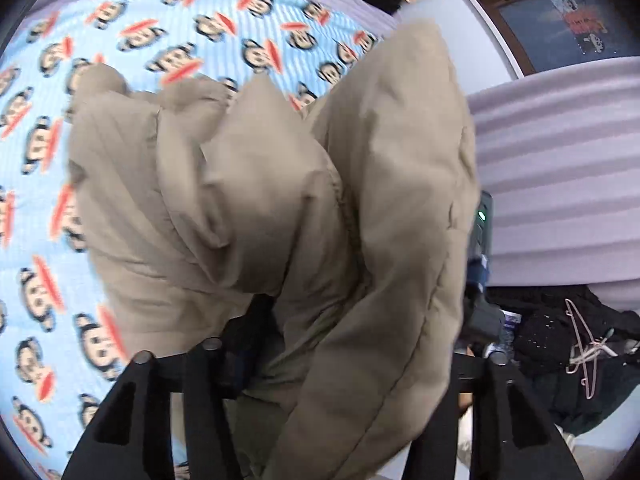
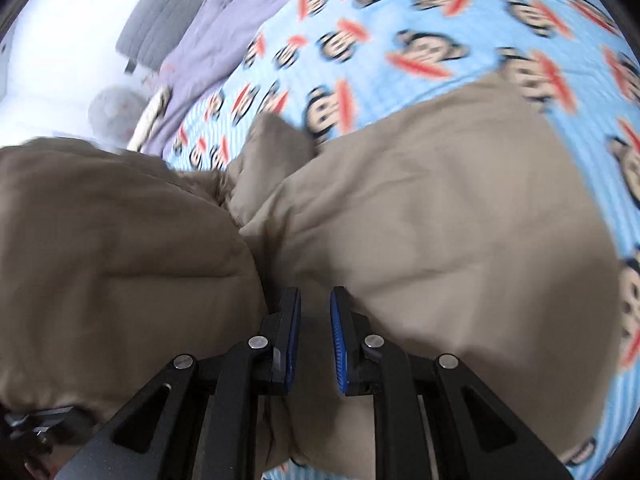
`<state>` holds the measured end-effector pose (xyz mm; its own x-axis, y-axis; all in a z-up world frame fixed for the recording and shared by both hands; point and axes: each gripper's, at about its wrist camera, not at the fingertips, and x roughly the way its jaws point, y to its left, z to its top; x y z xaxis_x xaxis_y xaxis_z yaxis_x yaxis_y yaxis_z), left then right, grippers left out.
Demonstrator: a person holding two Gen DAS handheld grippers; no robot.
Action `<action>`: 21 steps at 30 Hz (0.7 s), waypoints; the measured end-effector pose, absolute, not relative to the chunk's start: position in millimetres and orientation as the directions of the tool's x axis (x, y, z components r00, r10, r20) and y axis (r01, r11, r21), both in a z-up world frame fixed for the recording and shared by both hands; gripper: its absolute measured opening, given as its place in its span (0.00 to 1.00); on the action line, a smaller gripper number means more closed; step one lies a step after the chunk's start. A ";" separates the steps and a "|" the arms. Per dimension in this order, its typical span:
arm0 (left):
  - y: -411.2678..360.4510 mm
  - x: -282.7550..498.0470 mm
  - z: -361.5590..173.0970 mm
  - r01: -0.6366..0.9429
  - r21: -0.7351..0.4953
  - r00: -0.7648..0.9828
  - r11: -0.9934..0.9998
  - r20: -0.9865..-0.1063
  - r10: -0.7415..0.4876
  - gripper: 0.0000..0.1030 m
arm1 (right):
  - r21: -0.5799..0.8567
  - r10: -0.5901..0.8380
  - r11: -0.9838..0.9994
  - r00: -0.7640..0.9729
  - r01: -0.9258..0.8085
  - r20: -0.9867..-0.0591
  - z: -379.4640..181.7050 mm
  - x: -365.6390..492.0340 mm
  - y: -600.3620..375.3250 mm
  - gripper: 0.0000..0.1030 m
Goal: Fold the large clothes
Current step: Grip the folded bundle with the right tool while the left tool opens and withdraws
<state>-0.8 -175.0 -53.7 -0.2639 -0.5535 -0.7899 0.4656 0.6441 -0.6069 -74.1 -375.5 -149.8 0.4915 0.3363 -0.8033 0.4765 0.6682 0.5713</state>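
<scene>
A beige padded jacket [image 1: 280,200] hangs bunched in front of the left wrist camera, above a blue monkey-print bed sheet [image 1: 36,240]. It drapes over my left gripper [image 1: 352,360]; the black arms stand wide apart, but the fabric hides the fingertips. In the right wrist view the jacket [image 2: 440,220] lies partly on the sheet [image 2: 400,20], with another part lifted at the left. My right gripper [image 2: 316,320] has its blue pads [image 2: 296,320] close together, and a fold of the jacket is pinched in the narrow gap.
A lilac blanket [image 1: 560,180] lies on the right. Below it a pile of dark clothes [image 1: 560,340] has a wire hanger [image 1: 584,352] on it. A dark device with a green light [image 1: 482,216] shows behind the jacket's edge. Grey cushions [image 2: 160,20] lie beyond the bed.
</scene>
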 end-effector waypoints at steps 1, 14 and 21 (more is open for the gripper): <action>-193.1 -2.2 -58.8 0.458 -0.633 -0.299 0.624 -0.771 -0.563 0.64 | 0.571 0.324 0.655 0.499 0.495 -0.804 -147.8 -88.1 -385.6 0.17; -303.6 -11.2 -162.8 0.385 -0.722 -0.523 0.576 -0.684 -0.508 0.65 | 0.600 0.292 0.527 0.535 0.601 -0.793 -139.6 -246.3 -430.4 0.93; -323.5 -28.9 -164.8 0.516 -0.635 -0.490 0.575 -0.769 -0.410 0.65 | 0.814 0.499 0.442 0.650 0.378 -0.573 -121.8 -258.5 -405.2 0.93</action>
<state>-28.9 -323.5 -164.8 -0.4896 -0.4102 -0.7694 0.5158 0.5752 -0.6349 -258.5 -405.2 -121.8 0.6503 0.4987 -0.5730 0.3776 0.4423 0.8135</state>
